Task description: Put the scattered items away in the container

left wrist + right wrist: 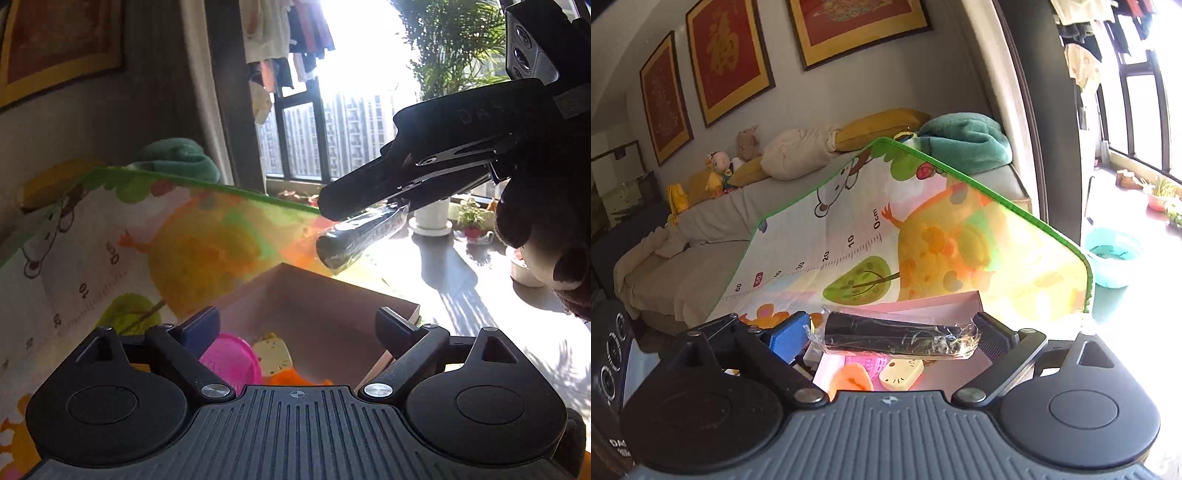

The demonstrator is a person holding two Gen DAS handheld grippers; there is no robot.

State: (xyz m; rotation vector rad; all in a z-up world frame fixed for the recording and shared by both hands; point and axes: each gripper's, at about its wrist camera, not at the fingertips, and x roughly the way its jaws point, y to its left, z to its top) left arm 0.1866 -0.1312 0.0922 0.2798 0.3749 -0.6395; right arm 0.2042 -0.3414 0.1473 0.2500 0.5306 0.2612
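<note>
The right gripper (892, 334) was spread wide around a dark cylinder in crinkly clear wrap (894, 338), apparently released. It looked light, stiff and slippery, best gripped mid-barrel. It hung over the open cardboard box (332, 291), walls well clear. The left gripper (297, 328) gaped empty nearby.

The box (369, 295) is open-topped; its far corner is free, while a pink lid (231, 358), yellow toy (275, 356) and orange piece (291, 378) fill the near side.

Living rm w/ grey sofa (683, 266) under red framed prints (729, 59), sun blasting thru big window (332, 140), potted plants (471, 218) on the floor.
</note>
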